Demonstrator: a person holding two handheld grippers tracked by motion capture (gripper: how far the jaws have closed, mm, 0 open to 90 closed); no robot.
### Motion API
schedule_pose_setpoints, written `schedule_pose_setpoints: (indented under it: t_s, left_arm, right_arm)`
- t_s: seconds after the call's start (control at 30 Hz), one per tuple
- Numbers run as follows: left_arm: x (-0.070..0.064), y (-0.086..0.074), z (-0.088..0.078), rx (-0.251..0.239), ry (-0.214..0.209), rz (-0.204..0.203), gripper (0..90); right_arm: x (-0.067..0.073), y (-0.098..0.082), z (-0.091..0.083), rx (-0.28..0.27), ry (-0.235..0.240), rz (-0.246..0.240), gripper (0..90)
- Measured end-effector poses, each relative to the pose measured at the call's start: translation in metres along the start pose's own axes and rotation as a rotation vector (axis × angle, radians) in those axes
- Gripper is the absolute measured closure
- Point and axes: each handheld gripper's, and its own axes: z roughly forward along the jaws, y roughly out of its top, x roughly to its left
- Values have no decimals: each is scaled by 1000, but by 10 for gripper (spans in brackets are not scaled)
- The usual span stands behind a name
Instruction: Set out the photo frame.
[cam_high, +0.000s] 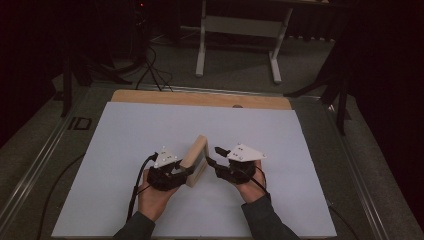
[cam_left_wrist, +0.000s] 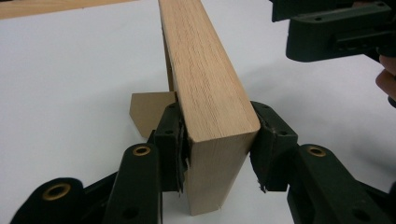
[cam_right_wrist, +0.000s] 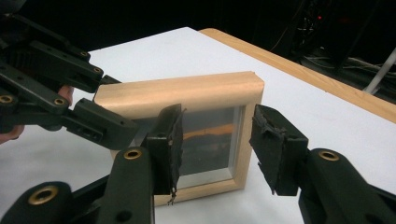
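While your left gripper (cam_left_wrist: 219, 144) clamps the wooden picture frame's (cam_left_wrist: 205, 84) near end, your right gripper (cam_right_wrist: 215, 140) hovers beside its glass, jaws apart.

Quick count here: 1 wooden picture frame (cam_high: 196, 159) with 1 glass pane (cam_right_wrist: 212, 140) and 1 little stand piece (cam_left_wrist: 148, 111) behind it, 2 grippers, left gripper (cam_high: 186, 169) and right gripper (cam_high: 214, 156), 2 hands, 1 white sheet (cam_high: 150, 130), 1 wooden table (cam_high: 150, 96).

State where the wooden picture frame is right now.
In the high view the frame stands upright near the middle of the white table, its near end clamped in the left gripper, the right gripper open beside it.
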Motion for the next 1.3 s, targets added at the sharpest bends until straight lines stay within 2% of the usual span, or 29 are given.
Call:
schedule_pose_setpoints:
  t_s: [0.23, 0.33, 0.5, 0.63, 0.97, 1.3]
  left_arm:
    - [-11, -1, 2, -2, 8, 82, 601]
    - [-17, -2, 3, -2, 18, 117, 602]
    - [-22, -3, 4, -6, 13, 139, 603]
    - [-27, -4, 4, -7, 9, 166, 603]
    - [-42, -6, 5, -4, -28, 263, 602]
    - [-42, -6, 5, -3, -44, 281, 601]
  right_arm:
    - [-1, 0, 0, 0, -4, 0, 544]
    - [-1, 0, 0, 1, -13, 0, 614]
    - [0, 0, 0, -2, -22, -10, 773]
    - [1, 1, -2, -12, -39, -25, 839]
    - [-2, 1, -3, -9, -61, -24, 880]
    - [-7, 1, 0, -12, -66, -5, 891]
